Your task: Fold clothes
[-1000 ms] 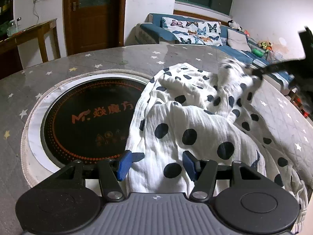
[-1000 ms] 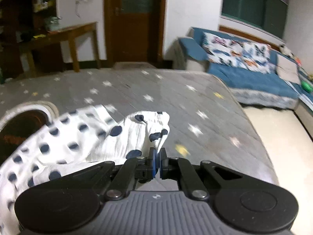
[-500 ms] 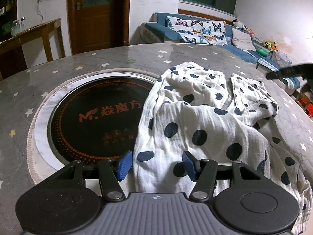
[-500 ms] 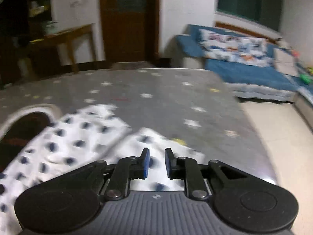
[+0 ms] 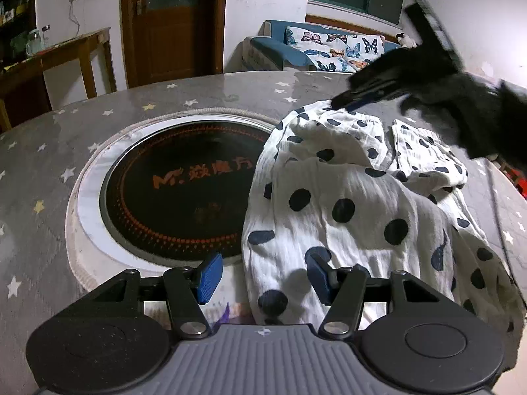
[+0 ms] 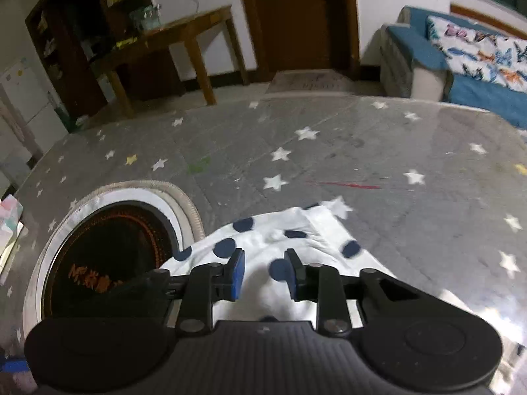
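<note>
We read the fold as early: polka-dot garment (image 5: 355, 204) lies rumpled on the desk (image 5: 204, 95), its left edge over the round cooktop inset (image 5: 171, 194), no clean folds. Left hand-held gripper (image 5: 262, 276) spread, cloth between jaws, not pinched. Right hand-held gripper (image 6: 263, 273) opening over the far hem, gripping nothing. Flattening and all folds remain

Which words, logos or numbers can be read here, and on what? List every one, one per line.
"M" logo, then Chinese characters in orange, the last two reading "魔方": on the black round cooktop set into the star-patterned table.
Small orange print below it on the cooktop: too blurred to read.
The same orange mark in the right wrist view: too blurred to read.
Polka-dot garment: no text visible.
</note>
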{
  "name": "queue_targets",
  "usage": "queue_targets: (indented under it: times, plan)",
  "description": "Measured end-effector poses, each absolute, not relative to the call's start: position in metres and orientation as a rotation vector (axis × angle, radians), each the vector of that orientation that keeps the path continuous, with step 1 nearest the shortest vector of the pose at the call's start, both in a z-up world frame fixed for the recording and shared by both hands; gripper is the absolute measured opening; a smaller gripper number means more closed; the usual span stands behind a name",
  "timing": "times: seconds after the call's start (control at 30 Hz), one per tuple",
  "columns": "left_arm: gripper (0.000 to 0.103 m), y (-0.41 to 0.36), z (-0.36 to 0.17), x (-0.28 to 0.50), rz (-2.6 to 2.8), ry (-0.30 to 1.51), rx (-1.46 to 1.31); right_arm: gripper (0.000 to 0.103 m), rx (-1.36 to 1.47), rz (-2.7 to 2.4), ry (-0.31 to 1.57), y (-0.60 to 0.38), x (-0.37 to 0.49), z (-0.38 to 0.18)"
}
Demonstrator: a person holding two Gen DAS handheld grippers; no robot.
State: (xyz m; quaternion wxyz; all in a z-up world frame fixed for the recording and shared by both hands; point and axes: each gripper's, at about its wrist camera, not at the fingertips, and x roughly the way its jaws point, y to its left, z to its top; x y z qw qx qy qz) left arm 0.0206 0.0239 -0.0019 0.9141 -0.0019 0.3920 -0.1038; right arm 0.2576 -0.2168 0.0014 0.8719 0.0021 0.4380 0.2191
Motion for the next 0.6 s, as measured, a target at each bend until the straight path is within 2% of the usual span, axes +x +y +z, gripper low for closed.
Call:
queue_targets:
  times: [0.2,0.3,0.37,0.4,0.5,0.57,0.6]
  plan:
    - [0.059,0.023,-0.004,0.013,-0.253,0.819,-0.008,0.035,-0.07,0.416,0.962,-0.189,0.28,-0.02]
    - [0.052,0.024,-0.008,0.014,-0.264,0.827,-0.013,0.035,-0.087,0.404,0.952,-0.183,0.285,-0.02]
    - [0.046,0.024,-0.011,0.015,-0.271,0.833,-0.02,0.031,-0.117,0.394,0.944,-0.177,0.287,-0.021]
    - [0.044,0.024,-0.011,0.014,-0.273,0.828,-0.014,0.025,-0.137,0.39,0.938,-0.173,0.288,-0.021]
    - [0.029,0.024,-0.012,0.015,-0.275,0.814,-0.005,0.007,-0.162,0.386,0.925,-0.163,0.294,-0.021]
    - [0.014,0.026,-0.012,0.015,-0.278,0.81,-0.01,0.004,-0.17,0.387,0.917,-0.157,0.298,-0.021]
    - [0.01,0.027,-0.012,0.015,-0.28,0.808,-0.018,0.004,-0.178,0.391,0.911,-0.151,0.301,-0.021]
